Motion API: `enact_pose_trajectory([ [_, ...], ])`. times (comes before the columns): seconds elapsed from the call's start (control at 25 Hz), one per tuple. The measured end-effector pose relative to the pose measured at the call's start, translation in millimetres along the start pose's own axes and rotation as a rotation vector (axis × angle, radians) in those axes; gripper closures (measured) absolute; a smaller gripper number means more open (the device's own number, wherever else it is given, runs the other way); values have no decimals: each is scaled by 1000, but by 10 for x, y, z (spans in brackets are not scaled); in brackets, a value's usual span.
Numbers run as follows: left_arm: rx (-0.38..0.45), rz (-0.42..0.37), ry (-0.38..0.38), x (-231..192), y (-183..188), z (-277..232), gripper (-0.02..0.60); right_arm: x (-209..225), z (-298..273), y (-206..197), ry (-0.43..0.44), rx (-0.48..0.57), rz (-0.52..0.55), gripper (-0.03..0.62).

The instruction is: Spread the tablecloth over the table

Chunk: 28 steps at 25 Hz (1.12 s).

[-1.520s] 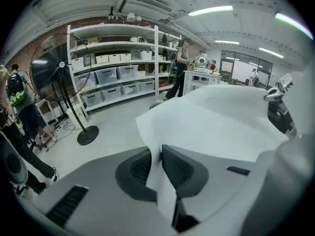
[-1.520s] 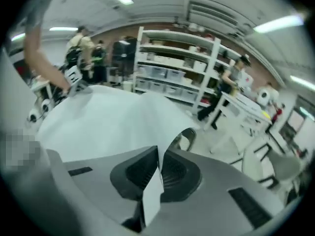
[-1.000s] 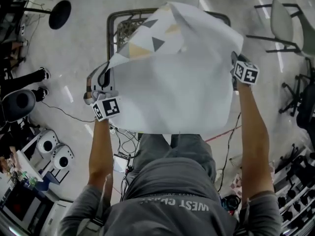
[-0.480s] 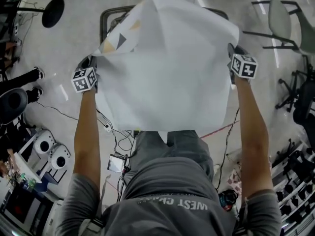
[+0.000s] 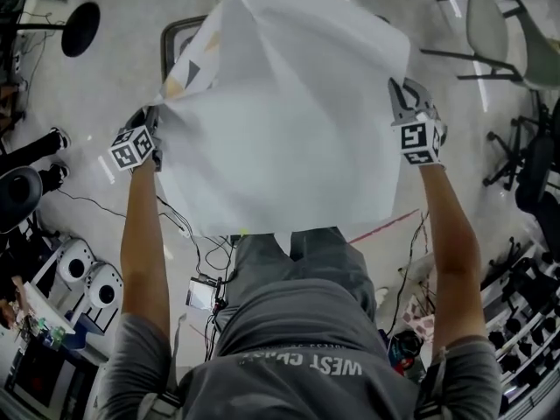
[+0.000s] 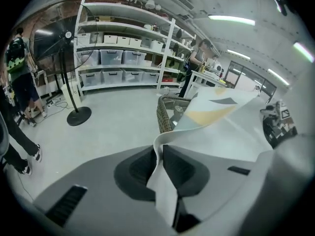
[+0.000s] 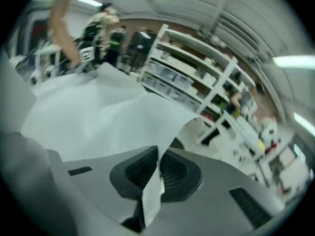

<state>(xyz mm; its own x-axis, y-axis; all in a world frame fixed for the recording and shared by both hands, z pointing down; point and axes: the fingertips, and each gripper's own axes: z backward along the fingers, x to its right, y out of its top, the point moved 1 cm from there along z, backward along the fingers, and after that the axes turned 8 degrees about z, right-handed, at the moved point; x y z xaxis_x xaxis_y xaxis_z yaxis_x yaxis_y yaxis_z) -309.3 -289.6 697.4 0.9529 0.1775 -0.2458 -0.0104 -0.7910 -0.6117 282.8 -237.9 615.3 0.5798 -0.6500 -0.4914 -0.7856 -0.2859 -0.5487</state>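
A large white tablecloth [image 5: 280, 121] with grey and yellow triangles hangs stretched in the air between my two grippers, billowing over the dark-framed table [image 5: 171, 42], which it mostly hides. My left gripper [image 5: 154, 116] pinches the cloth's left edge. In the left gripper view the cloth [image 6: 221, 127] runs between that gripper's [image 6: 160, 149] pads, and its jaws are opening slightly. My right gripper [image 5: 399, 93] holds the right edge. In the right gripper view a strip of cloth [image 7: 98, 117] is nipped between its [image 7: 158, 154] pads. The table's wicker rim [image 6: 165, 114] shows beyond the cloth.
A floor fan's round base [image 5: 79, 29] stands far left of the table. Chairs [image 5: 499, 33] are at the far right. Cables [image 5: 201, 243] trail on the floor by my legs. Shelves of bins [image 6: 123, 58] line the wall, and people [image 6: 19, 82] stand at the left.
My left hand swung outward to the left and rolled over, pulling the cloth wider and flatter. The right hand lifted a little and rolled. The cloth now covers more of the table.
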Motion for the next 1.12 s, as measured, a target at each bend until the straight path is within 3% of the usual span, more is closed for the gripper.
enact_pose_trajectory([
  [0.16,-14,102,-58,33,9,-102,497,313,-594,-928,24,-195,-734,505],
  [0.28,-21,132,-80,55,20,-140,486,309,-785,-1249,58,-193,-1143,454],
  [0.36,-21,157,-86,55,36,-148,486,350,-822,-1277,72,-162,-1263,441],
  [0.48,-24,242,-95,-2,47,-172,459,381,-866,-1295,111,-186,-1335,430],
  [0.56,-16,272,-91,-20,45,-160,439,389,-881,-1302,125,-212,-1317,421],
  [0.64,6,250,-76,29,67,-94,439,411,-830,-1310,100,-240,-1228,408],
  [0.88,43,34,39,139,127,159,439,412,-352,-941,-94,-278,-711,396],
  [0.92,39,59,48,118,111,150,439,310,-274,-807,-95,-271,-604,404],
  [0.96,32,136,42,75,77,112,439,162,-209,-652,-77,-257,-495,407],
  [1.04,28,398,1,-54,-18,-7,431,-246,-134,-391,-1,-230,-311,411],
  [1.12,27,622,-28,-189,-142,-97,410,-697,-127,-315,86,-225,-223,411],
])
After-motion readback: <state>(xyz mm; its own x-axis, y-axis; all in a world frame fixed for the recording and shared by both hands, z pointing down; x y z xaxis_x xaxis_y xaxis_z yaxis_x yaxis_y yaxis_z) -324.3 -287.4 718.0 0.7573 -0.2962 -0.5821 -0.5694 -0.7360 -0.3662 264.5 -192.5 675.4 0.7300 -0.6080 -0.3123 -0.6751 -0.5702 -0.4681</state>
